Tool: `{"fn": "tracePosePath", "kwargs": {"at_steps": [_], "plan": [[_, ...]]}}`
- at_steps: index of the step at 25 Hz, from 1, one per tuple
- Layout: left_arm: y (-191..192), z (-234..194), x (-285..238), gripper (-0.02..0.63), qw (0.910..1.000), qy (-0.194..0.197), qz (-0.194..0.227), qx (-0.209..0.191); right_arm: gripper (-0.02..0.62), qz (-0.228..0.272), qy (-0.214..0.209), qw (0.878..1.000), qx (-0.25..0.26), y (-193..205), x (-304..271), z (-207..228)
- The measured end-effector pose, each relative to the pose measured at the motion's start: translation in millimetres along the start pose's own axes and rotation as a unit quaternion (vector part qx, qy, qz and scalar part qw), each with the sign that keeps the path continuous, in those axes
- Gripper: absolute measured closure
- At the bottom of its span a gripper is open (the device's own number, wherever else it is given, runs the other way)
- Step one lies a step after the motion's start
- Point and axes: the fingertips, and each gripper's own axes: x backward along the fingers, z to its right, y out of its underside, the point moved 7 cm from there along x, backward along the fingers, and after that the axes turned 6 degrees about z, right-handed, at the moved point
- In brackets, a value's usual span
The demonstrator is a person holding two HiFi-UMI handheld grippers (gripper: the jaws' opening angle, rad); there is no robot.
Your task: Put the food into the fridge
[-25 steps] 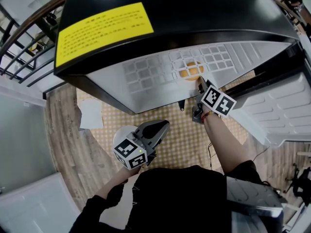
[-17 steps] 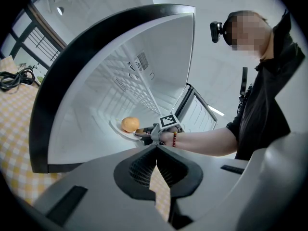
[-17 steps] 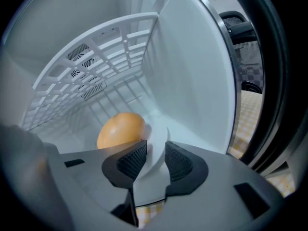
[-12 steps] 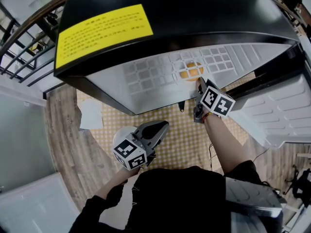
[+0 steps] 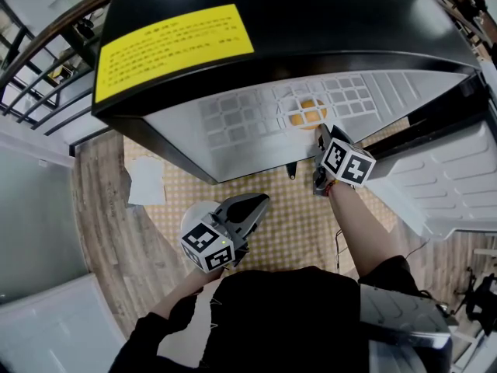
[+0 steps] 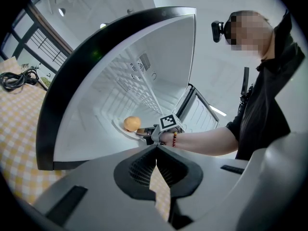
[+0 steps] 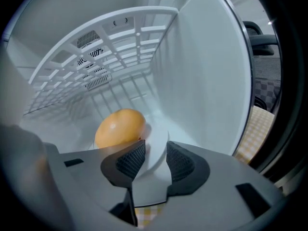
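Note:
An orange round food (image 7: 119,127) lies on a white plate (image 7: 156,146) on the floor of the open fridge (image 5: 272,22). It also shows through the wire shelf (image 5: 311,103) as the food (image 5: 305,113) and as the food (image 6: 132,123). My right gripper (image 7: 155,158) reaches into the fridge's mouth. Its jaws are opening, with the plate's near rim between the pads. From above, the right gripper (image 5: 321,136) sits just in front of the food. My left gripper (image 6: 156,150) is shut and holds nothing. It hangs low over the checked mat, left gripper (image 5: 260,201).
The fridge door (image 5: 458,177) stands open at the right. A yellow label (image 5: 171,49) is on the black fridge top. A white sheet (image 5: 145,183) lies on the mat at the left, and a white round object (image 5: 196,210) sits under the left gripper. A black cable (image 6: 17,78) lies on the mat.
Both grippers have stayed about where they were, the right one at the plate in the fridge's mouth. Only the head view has shifted slightly.

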Motion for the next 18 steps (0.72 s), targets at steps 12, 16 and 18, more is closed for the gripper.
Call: {"fn": "tracePosePath", "kwargs": {"at_steps": [12,16,18], "plan": [[-0.3,-2.9,0.8,0.592,1.0,-0.004,0.005,0.004,0.451,-0.017,0.003,0.998,0.061,5.3,-6.6,-3.7],[-0.1,-2.9,0.9,0.592,1.0,-0.004,0.004,0.003,0.448,-0.015,0.004,0.996,0.092,3.0,-7.5,-6.5],[0.0,-2.8,1.2,0.592,1.0,-0.005,0.005,0.003,0.448,-0.016,0.004,0.994,0.104,2.5,-8.4,-6.7]]}}
